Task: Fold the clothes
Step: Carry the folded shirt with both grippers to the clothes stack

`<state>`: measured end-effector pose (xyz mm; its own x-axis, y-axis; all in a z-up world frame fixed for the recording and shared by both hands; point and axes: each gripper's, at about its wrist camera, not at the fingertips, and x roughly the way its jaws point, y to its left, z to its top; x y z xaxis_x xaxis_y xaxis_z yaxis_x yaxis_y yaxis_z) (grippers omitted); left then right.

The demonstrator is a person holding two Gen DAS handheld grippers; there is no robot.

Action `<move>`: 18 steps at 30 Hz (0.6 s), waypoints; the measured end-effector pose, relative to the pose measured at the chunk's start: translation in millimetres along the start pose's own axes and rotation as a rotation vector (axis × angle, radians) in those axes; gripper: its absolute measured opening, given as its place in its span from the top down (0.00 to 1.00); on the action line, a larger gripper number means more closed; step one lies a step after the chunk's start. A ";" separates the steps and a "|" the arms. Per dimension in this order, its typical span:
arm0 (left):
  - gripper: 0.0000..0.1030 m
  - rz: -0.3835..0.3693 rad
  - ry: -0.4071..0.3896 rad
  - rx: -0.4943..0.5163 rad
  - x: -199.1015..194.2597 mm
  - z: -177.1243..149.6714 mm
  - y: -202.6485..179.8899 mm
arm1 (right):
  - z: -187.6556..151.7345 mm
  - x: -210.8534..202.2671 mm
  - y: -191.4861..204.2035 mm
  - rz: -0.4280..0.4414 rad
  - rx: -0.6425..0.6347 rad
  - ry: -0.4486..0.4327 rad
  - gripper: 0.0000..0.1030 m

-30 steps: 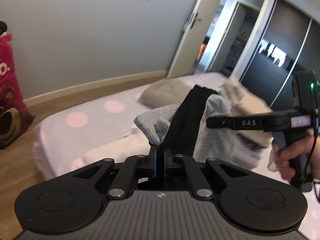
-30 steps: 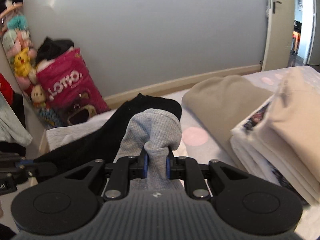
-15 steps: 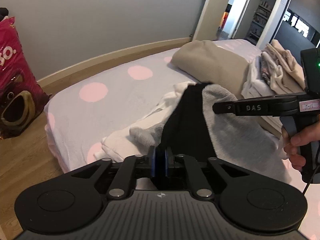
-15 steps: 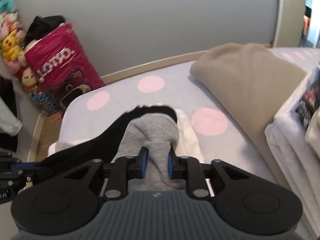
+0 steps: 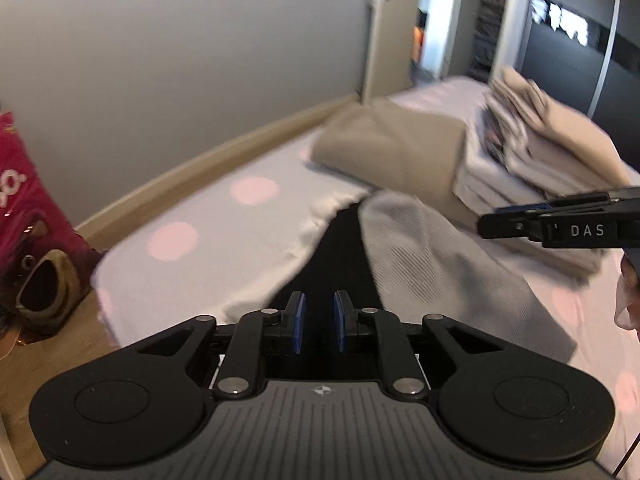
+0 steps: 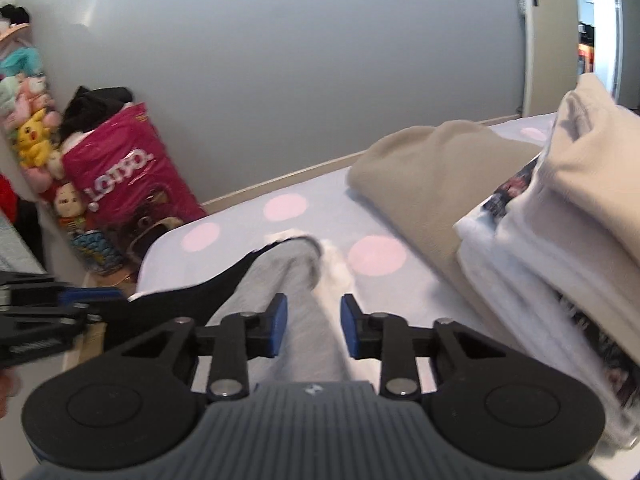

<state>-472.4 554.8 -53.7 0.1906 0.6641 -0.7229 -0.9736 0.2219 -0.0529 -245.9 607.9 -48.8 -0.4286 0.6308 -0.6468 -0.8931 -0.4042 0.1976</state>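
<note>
Both the left gripper and right gripper are now standing released, having just let go of the grey-and-black garment, which is lying flat on the polka-dot bed beside the folded stack, suggesting this fold is finishing.

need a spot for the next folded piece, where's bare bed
Bare sheet lies between the socks and the bed's wall-side edge, left of the beige folded garment. The right side is crowded by that garment and the folded stack. Both grippers hang open over the socks.
</note>
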 end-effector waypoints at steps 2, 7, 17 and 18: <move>0.88 -0.015 0.047 0.013 8.5 -2.5 -2.5 | -8.3 5.1 3.7 0.004 -0.018 0.026 0.80; 0.89 0.031 0.144 0.063 30.9 -14.6 -3.9 | -19.6 35.4 -0.6 -0.065 0.012 0.084 0.86; 0.89 0.076 0.086 0.138 13.3 -15.2 -19.1 | -17.9 34.3 -13.0 -0.069 0.104 0.071 0.83; 0.89 0.058 0.077 0.157 8.4 -14.4 -25.4 | -19.0 24.4 -14.8 -0.063 0.105 0.056 0.82</move>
<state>-447.8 544.4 -68.3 0.1191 0.6235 -0.7727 -0.9501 0.2977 0.0937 -240.5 616.7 -81.5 -0.3651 0.6137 -0.7001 -0.9288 -0.2912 0.2292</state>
